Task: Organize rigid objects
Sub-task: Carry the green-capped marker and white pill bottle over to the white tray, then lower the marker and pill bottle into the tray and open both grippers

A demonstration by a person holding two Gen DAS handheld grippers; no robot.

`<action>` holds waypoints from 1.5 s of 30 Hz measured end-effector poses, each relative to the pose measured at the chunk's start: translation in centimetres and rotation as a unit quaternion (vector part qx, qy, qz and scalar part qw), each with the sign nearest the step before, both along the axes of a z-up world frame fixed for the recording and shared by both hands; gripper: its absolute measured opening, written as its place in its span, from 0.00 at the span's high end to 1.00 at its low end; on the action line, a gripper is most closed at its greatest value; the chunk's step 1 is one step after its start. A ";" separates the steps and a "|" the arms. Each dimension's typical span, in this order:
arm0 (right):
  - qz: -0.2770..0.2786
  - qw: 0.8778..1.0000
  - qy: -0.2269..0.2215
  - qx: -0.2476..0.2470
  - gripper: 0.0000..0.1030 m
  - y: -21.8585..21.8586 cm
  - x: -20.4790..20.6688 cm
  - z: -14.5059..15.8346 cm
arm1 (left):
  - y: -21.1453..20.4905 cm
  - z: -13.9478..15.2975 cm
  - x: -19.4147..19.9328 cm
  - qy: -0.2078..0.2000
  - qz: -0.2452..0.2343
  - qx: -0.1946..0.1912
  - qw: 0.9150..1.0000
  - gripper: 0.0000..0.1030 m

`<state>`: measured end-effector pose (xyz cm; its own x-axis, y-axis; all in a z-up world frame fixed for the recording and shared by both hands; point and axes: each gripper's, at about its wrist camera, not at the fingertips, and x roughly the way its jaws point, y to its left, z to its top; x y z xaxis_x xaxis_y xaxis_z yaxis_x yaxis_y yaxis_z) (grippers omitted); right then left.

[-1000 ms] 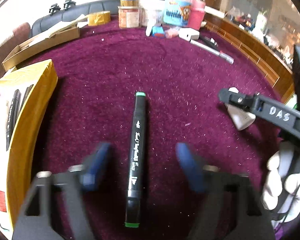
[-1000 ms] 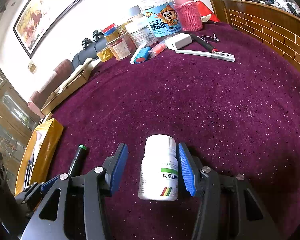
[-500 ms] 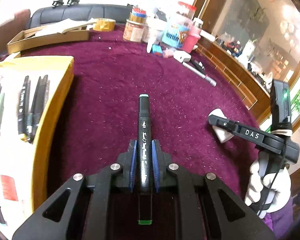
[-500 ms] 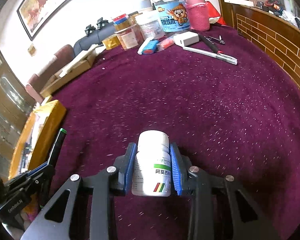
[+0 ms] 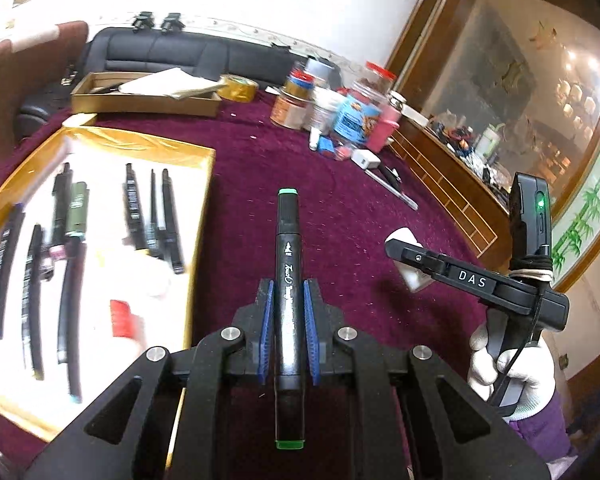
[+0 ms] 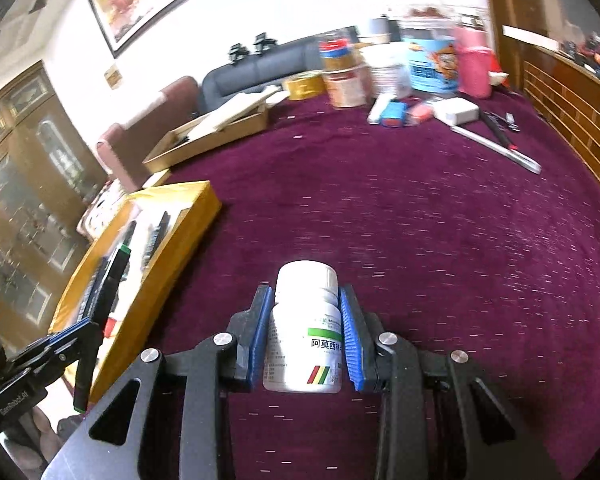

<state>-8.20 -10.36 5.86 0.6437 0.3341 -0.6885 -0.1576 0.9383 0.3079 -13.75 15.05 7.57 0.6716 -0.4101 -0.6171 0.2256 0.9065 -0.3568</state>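
Transport is the step in hand, as I judge it: both grippers are loaded and both things are off the purple tablecloth (image 6: 440, 240). The left gripper (image 5: 287, 300) has its blue pads pressed on the two sides of a black marker (image 5: 288, 264) with green ends, which points forward along the fingers. The right gripper (image 6: 305, 312) clamps a white pill bottle (image 6: 306, 328) at its body, cap forward. Within the last second both pairs of jaws have closed in — on the marker at the left, on the bottle at the right — and now they sit firm on them. To the left on the table is a yellow box (image 5: 200, 184) with a white floor, where several dark pens (image 5: 152, 208) already lie side by side. In the right wrist view the marker hangs over the near part of this box, so I think it goes there. The next move calls for bringing the marker low over a bare part of the white floor, parallel to the other pens, and opening only when it is near the bottom, otherwise it can roll. For the bottle no place is clear to me; jars (image 6: 432, 40) stand at the far edge — perhaps there.
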 end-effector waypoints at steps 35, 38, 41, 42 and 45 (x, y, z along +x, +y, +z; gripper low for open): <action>0.187 0.980 0.066 -0.011 0.71 25.1 6.3 -0.4 | 18.5 -6.4 2.7 0.088 0.206 -0.012 0.974 0.88; 0.190 0.979 0.069 -0.024 0.71 26.7 7.4 -0.6 | 18.7 -6.4 2.7 0.084 0.209 -0.014 0.974 0.88; 0.192 0.978 0.066 -0.039 0.71 28.4 8.8 -0.5 | 18.8 -6.4 2.6 0.082 0.206 -0.016 0.975 0.88; 0.192 0.978 0.065 -0.045 0.71 29.2 9.5 -0.4 | 18.9 -6.3 2.5 0.081 0.205 -0.017 0.975 0.87; 0.188 0.979 0.064 -0.051 0.71 30.5 11.1 -0.1 | 18.9 -6.1 2.2 0.077 0.202 -0.022 0.976 0.86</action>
